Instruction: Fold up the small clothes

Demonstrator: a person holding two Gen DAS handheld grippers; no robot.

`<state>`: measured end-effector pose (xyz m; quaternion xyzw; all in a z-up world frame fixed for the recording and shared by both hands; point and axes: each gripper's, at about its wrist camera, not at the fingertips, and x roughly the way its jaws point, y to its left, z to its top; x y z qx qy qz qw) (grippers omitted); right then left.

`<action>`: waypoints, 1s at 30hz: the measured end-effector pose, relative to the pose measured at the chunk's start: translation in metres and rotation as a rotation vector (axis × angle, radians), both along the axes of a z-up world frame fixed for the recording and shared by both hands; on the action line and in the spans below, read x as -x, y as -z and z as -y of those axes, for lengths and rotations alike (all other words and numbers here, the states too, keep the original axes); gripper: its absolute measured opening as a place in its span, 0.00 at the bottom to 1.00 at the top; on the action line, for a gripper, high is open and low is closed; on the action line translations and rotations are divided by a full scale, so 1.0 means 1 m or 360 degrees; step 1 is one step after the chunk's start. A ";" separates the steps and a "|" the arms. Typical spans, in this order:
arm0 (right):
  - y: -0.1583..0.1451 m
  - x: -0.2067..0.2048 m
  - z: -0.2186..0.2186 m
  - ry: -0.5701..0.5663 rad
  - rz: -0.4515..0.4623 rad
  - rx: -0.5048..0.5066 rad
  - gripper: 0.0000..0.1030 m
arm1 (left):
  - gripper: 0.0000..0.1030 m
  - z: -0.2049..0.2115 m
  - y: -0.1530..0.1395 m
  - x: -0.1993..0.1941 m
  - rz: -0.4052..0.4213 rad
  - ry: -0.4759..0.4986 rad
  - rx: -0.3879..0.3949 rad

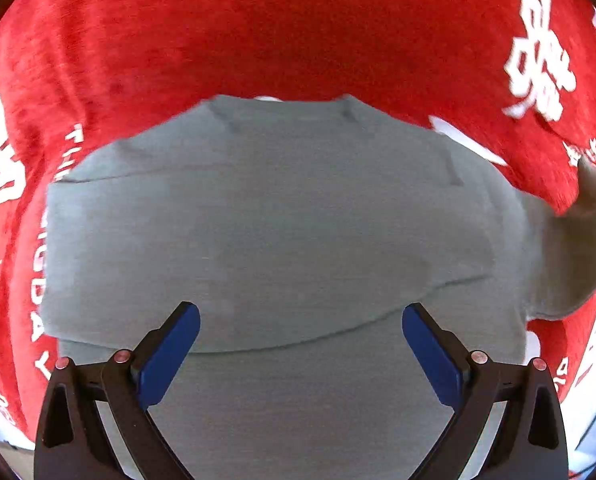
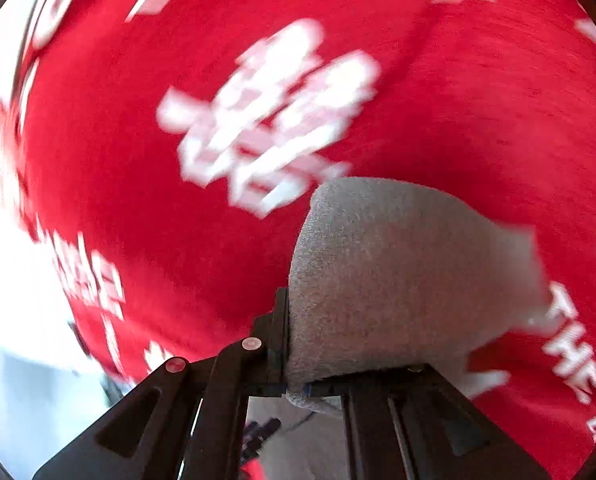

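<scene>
Through the left wrist view I look almost straight down on the grey shirt (image 1: 282, 216), which lies flat on a red cloth (image 1: 258, 28) printed with white characters and lettering. The shirt's neckline sits at the far end from my left tool (image 1: 300, 320), so its long axis runs away from the tool, collar farthest, lower body passing beneath the fingers. A fold line crosses the fabric just ahead of the fingertips, slanting up toward the right. The sleeve on the left side of the shirt is already tucked in, leaving a straight edge there; on the right side the fabric stretches up and out toward the edge of the view.

My left tool hangs over the lower part of the shirt with its blue pads (image 1: 170, 354) spread wide and nothing between them; the fabric shows plainly in the gap.

In the right wrist view my right tool (image 2: 288, 344) is clamped fully together on a bunch of the same grey fabric (image 2: 398, 280). The cloth bulges up and to the right of the closed fingers, lifted clear of the red cloth (image 2: 478, 100) behind it. That view is blurred, so I cannot tell which part of the shirt is pinched.
</scene>
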<state>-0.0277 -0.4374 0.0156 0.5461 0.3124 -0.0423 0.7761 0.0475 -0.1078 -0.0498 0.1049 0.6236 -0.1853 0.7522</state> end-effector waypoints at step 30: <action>0.021 -0.147 -0.202 -0.0645 -0.0387 0.0629 0.06 | 0.99 -0.173 -0.005 -0.039 0.0073 -0.0442 0.0058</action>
